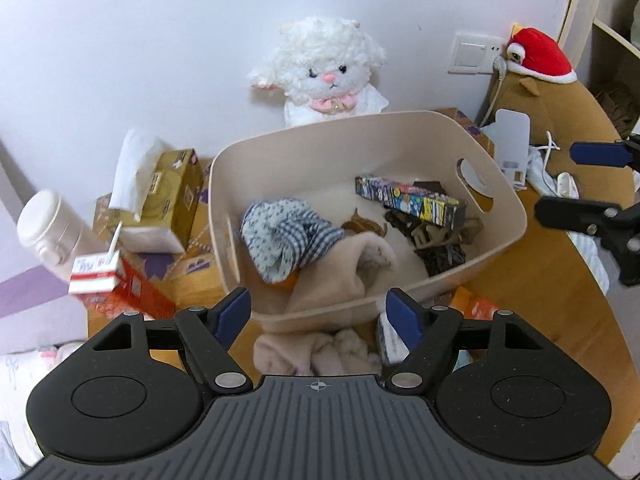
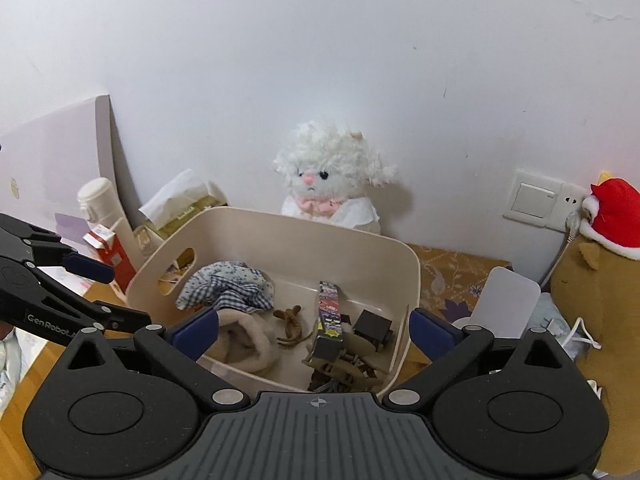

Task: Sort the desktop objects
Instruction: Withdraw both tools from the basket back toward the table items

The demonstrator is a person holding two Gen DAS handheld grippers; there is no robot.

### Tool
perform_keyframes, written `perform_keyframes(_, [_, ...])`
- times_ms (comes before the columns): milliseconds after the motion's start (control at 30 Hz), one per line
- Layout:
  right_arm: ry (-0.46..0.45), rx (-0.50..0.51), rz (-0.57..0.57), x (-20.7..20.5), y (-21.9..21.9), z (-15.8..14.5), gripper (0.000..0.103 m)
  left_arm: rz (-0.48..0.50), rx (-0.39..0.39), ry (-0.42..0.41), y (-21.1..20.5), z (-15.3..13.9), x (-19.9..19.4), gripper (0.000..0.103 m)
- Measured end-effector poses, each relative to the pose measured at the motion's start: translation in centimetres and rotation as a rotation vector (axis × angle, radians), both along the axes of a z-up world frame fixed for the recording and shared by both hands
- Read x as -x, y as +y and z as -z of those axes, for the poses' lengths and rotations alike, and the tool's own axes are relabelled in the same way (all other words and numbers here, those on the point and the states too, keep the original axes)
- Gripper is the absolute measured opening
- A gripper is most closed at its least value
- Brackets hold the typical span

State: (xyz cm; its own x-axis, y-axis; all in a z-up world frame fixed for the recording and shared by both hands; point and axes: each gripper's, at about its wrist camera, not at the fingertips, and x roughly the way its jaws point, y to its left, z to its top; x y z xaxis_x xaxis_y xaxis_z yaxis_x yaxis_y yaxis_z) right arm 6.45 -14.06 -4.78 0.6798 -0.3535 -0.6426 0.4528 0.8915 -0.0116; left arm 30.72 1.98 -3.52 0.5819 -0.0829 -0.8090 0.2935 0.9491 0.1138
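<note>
1. beige plastic bin (image 1: 400,128) at centre of the left wrist view, on the wooden desk (image 1: 552,280); same bin (image 2: 304,232) at centre of the right wrist view.
2. inside, at right: printed long box (image 1: 412,199), long axis running from upper left to lower right, far end toward the back wall; in the right wrist view (image 2: 330,316) nearly vertical, near end low.
3. under and beside it: brown toy pieces (image 1: 436,248), jumbled.
4. at left of the bin: blue checked cloth (image 1: 286,236), bunched, resting on a cream fleece item (image 1: 344,276) draped over the near rim.
5. left gripper (image 1: 318,314) low in frame, jaws wide apart, holding nothing, straddling the near rim.
6. right gripper (image 2: 314,328) likewise wide and empty, fingertips either side of the bin's near edge; seen also at right edge of the left wrist view (image 1: 568,180).
7. behind the bin: white plush lamb (image 1: 326,70) upright against the wall.
8. upper left of the bin: tissue box (image 1: 168,196), white bottle (image 1: 50,228), red carton (image 1: 116,284).
</note>
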Motion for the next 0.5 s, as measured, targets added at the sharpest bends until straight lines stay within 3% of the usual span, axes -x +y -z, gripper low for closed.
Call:
perform_keyframes(200, [-0.021,0.012,0.008,2.3,1.2,-0.4,0.103,0.007,0.008,0.03,1.5,0.4,2.4,0.076])
perform_keyframes(500, [0.046,-0.03,0.013,5.5,3.3,2.0,0.103,0.028,-0.013,0.089,3.2,2.3,5.9,0.076])
